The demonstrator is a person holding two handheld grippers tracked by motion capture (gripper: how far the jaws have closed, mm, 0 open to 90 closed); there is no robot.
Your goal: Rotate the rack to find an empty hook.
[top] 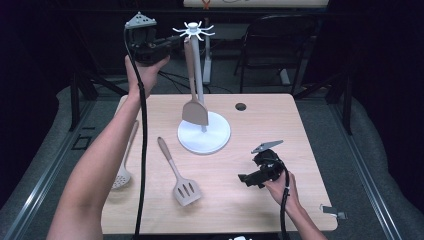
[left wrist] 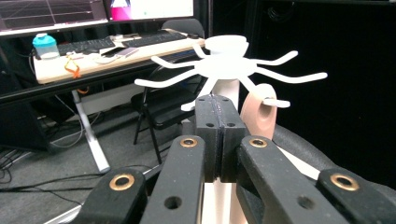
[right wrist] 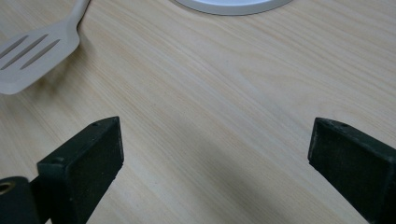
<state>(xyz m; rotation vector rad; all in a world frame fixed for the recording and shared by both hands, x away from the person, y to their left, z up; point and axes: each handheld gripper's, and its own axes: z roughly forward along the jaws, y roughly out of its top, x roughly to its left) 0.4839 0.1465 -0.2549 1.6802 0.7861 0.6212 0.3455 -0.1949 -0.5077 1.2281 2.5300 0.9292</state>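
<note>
Closest to you, your right gripper (top: 248,178) sits low over the wooden table (top: 260,125) on the near right. Its jaws are spread wide with nothing between them, just bare wood below. A small grey clip (top: 334,211) lies at the near right edge of the table.

To its left, a slotted turner (top: 181,175) lies flat on the table. Farther left, a slotted spoon (top: 125,162) lies flat too, near the left edge, right beside your left arm.

Past those, in the middle of the table, stands a white rack (top: 203,134) with a round base and a tall pole. A solid spatula (top: 195,107) hangs on it by the hole in its handle, blade down and close to the pole. The hooks (left wrist: 224,67) at the top spread out like spider legs.

Farthest away, your left gripper (top: 175,42) is up high, just left of the rack's top. Its jaws are pressed together and pinch nothing. The spatula's handle tip (left wrist: 259,114) hangs on a hook just behind them.
</note>
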